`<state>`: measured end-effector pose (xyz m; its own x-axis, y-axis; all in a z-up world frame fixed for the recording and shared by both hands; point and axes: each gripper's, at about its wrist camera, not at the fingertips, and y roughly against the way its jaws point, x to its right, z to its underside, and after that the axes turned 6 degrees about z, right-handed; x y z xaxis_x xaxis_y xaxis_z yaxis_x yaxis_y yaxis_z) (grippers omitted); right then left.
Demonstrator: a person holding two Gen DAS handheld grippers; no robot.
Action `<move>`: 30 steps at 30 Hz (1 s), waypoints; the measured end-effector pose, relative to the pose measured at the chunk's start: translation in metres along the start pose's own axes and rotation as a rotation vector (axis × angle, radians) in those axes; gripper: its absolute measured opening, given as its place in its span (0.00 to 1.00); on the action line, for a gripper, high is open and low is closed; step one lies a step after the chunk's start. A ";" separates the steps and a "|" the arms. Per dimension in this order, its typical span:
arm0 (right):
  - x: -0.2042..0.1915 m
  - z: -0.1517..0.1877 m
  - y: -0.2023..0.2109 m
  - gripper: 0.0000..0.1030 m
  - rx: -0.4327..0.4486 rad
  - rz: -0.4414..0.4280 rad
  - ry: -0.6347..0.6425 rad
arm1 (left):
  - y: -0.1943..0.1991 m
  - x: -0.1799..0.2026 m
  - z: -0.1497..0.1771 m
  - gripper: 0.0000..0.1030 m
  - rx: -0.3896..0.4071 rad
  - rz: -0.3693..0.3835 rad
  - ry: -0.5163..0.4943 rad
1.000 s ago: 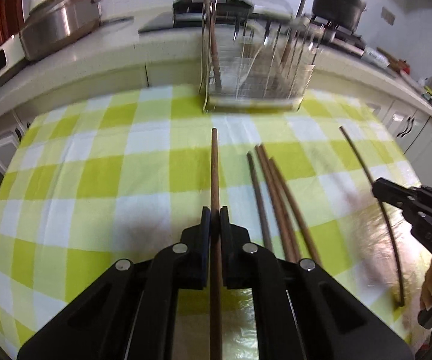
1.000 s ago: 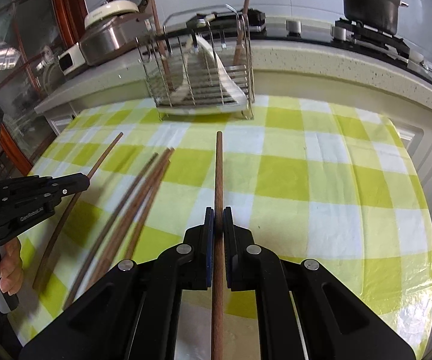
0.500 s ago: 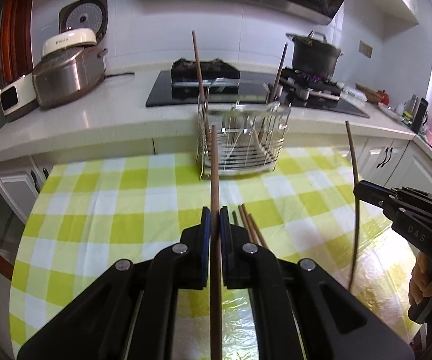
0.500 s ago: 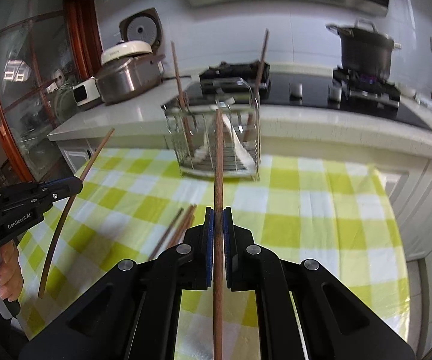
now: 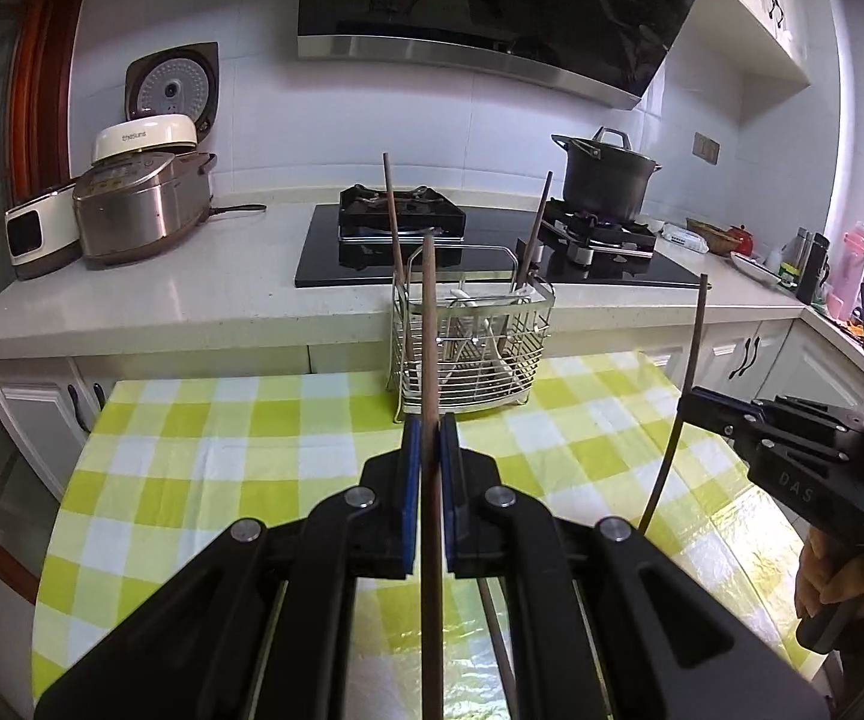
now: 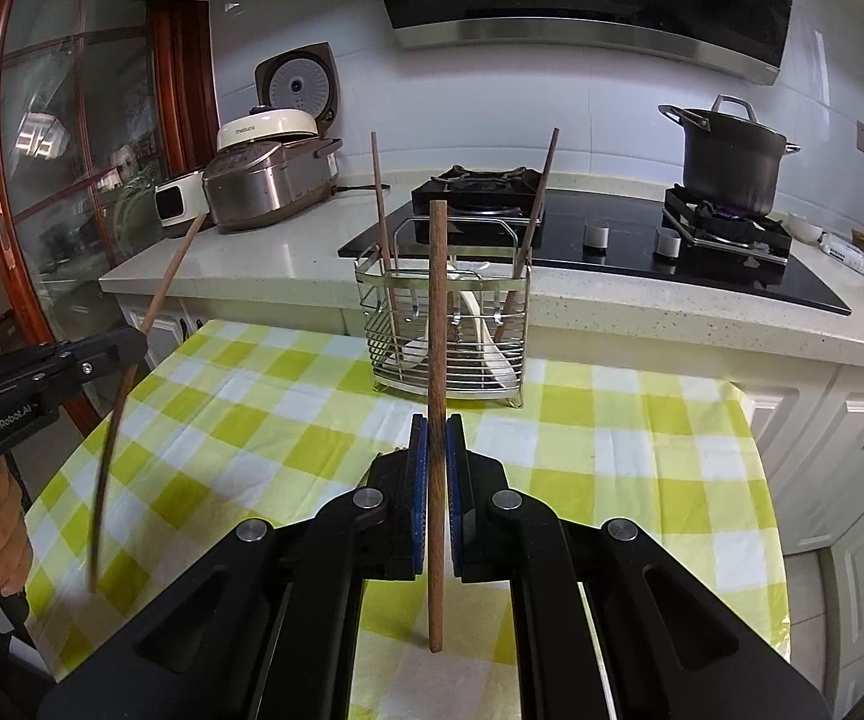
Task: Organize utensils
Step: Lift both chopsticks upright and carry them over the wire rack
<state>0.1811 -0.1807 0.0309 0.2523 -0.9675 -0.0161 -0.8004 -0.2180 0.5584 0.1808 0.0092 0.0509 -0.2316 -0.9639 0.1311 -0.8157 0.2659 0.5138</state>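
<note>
Left gripper (image 5: pixel 430 420) pinching a wooden chopstick (image 5: pixel 429 324) tight between its blue pads (image 5: pixel 411 450), stick lifted clear off the table (image 5: pixel 204 450) and pointing up toward the wire rack (image 5: pixel 468 354). Same deal on the right gripper (image 6: pixel 437 420): clamped on a second chopstick (image 6: pixel 438 312), held upright above the checkered cloth, lower end poking out below the grip. Also visible from the opposite cameras, each off to the side with its stick in the air.

Rack sitting at the far edge of the table, right up against the counter (image 5: pixel 132 306). Already two chopsticks (image 6: pixel 383 252) standing in it, one leaning at each end, plus what looks like a white spoon (image 6: pixel 480 330) in the middle. One more loose stick (image 5: pixel 495 630) lying on the table near the front edge, mostly hidden behind the left gripper.

Over on the counter: rice cooker (image 5: pixel 144 204) on the left, black pot (image 5: pixel 606 177) on a lit burner to the right.
</note>
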 end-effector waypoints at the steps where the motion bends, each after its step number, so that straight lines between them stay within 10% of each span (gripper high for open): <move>1: -0.001 -0.001 0.001 0.07 0.003 -0.001 0.001 | -0.003 -0.001 0.001 0.06 -0.011 -0.002 0.002; 15: -0.002 -0.012 0.000 0.07 0.014 0.005 0.015 | -0.030 0.003 0.002 0.06 -0.052 -0.031 -0.044; 30: 0.013 -0.132 -0.008 0.06 0.182 0.008 0.030 | -0.044 0.015 -0.115 0.06 -0.008 -0.019 -0.121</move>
<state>0.2626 -0.1749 0.1353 0.2594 -0.9657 0.0143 -0.8872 -0.2324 0.3986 0.2745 -0.0185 0.1279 -0.2788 -0.9602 0.0182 -0.8166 0.2470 0.5216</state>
